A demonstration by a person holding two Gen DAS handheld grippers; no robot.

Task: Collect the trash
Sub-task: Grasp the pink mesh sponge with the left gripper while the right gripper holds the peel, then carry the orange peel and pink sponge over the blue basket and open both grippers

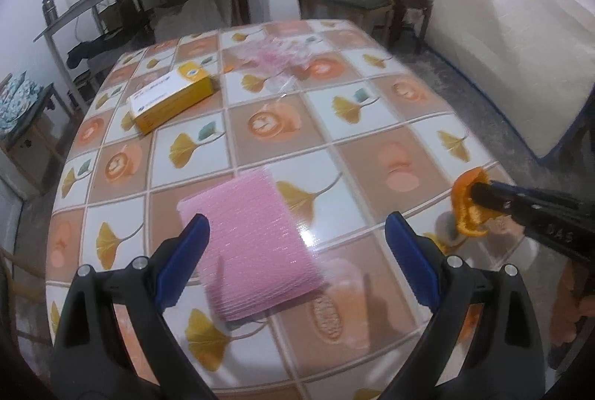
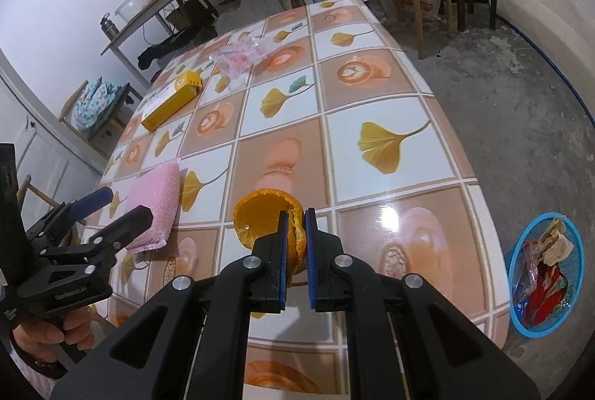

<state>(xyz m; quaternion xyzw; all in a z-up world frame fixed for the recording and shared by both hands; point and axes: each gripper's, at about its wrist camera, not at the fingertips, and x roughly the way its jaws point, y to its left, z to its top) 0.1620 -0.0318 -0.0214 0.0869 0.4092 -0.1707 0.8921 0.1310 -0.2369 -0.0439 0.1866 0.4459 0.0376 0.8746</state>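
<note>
A: Orange peel (image 2: 260, 221), a curled half-shell, sits pinched by its rim between the pads of the right gripper (image 2: 296, 243), lifted just above the near edge of the table (image 2: 372, 95).

B: How will it handle?

A: Light, soft and likely a little slick inside; the rim grip looks sound, though a hard squeeze could tear it.

B: And the other tongs?

A: The left gripper (image 1: 297, 251) hovers with its jaws wide apart and empty over a pink cloth (image 1: 253, 243).

B: Anything else waiting?

A: A yellow box (image 1: 173, 95) lies mid-table, a crumpled clear wrapper (image 2: 241, 57) beyond it. The box is stiff and should take a grip across its narrow sides; the wrapper is flimsy.

B: Where does it go?

A: Probably the blue basket (image 2: 515, 273) on the floor by the table's right side, already holding scraps. Nothing seems to block the way.
</note>
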